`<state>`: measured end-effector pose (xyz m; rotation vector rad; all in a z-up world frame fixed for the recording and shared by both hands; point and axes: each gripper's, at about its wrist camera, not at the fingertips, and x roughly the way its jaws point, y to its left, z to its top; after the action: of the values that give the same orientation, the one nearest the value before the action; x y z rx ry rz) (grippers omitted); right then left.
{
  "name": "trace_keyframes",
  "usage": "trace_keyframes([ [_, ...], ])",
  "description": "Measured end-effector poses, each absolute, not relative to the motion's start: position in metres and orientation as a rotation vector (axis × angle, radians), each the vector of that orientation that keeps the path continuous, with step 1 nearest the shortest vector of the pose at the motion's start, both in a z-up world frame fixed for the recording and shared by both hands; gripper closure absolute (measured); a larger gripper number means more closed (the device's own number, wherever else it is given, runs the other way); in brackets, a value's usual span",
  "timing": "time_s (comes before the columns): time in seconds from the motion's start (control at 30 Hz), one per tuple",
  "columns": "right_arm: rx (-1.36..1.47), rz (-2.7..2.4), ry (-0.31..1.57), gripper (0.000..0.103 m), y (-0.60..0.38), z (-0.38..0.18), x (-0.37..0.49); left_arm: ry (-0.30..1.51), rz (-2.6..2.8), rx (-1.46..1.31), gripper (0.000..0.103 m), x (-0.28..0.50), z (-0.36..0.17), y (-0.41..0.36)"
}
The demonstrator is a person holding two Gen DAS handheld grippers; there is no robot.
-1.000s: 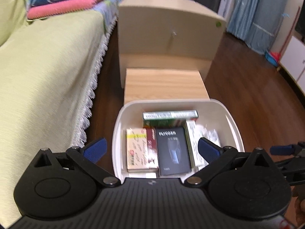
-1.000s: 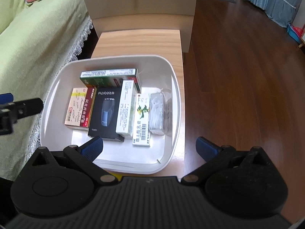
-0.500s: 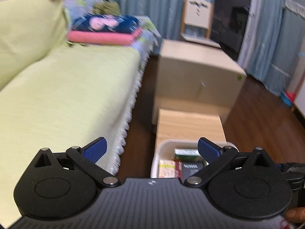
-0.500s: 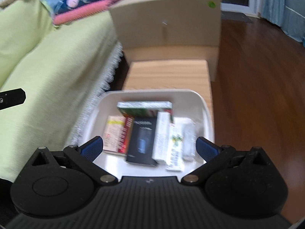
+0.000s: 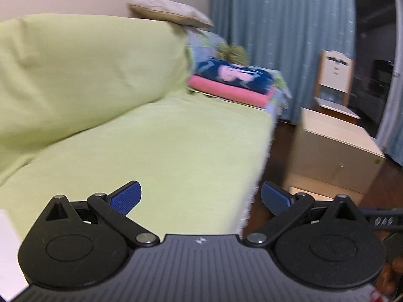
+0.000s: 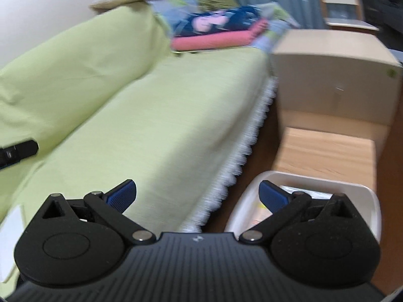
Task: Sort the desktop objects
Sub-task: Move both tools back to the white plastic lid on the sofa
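A sofa under a light green cover fills the left and middle of both views, its long axis running from near left to far right, with a white fringe along the edge of the cover on the right side. Past its far end stands a pale wooden cabinet, and just in front of that a low wooden table whose long axis runs from near to far. On the near end of this table sits the white plastic bin, rounded at the corners; only its far left part shows in the right wrist view, the rest being covered by the gripper body, and it does not appear in the left wrist view at all. Inside the bin the edges of a few boxes can be seen, pale with a patch of yellow, but motion blur and the black linkage in front make their kind and direction impossible to tell. At the far end of the sofa lies a folded stack of blankets, dark blue over pink, and a grey-beige cushion rests on top of the backrest. Blue curtains hang behind. The left gripper is spread wide with nothing between its blue pads, above the sofa seat. The right gripper is likewise spread wide and empty, above the fringe just left of the bin.
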<state>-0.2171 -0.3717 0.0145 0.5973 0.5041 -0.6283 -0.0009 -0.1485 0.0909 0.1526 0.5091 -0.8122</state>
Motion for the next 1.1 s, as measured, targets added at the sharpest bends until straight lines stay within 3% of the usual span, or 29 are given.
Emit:
trace_keyframes([
  [0.33,0.528,-0.342,0.499,0.000,-0.319,0.046,-0.137,0.549,-0.569,0.128,0.001,0.025,0.073,-0.043],
  [1.1,0.550,0.183,0.675,0.001,-0.171,0.026,0.006,0.759,-0.065,0.108,0.001,0.013,0.008,0.178],
])
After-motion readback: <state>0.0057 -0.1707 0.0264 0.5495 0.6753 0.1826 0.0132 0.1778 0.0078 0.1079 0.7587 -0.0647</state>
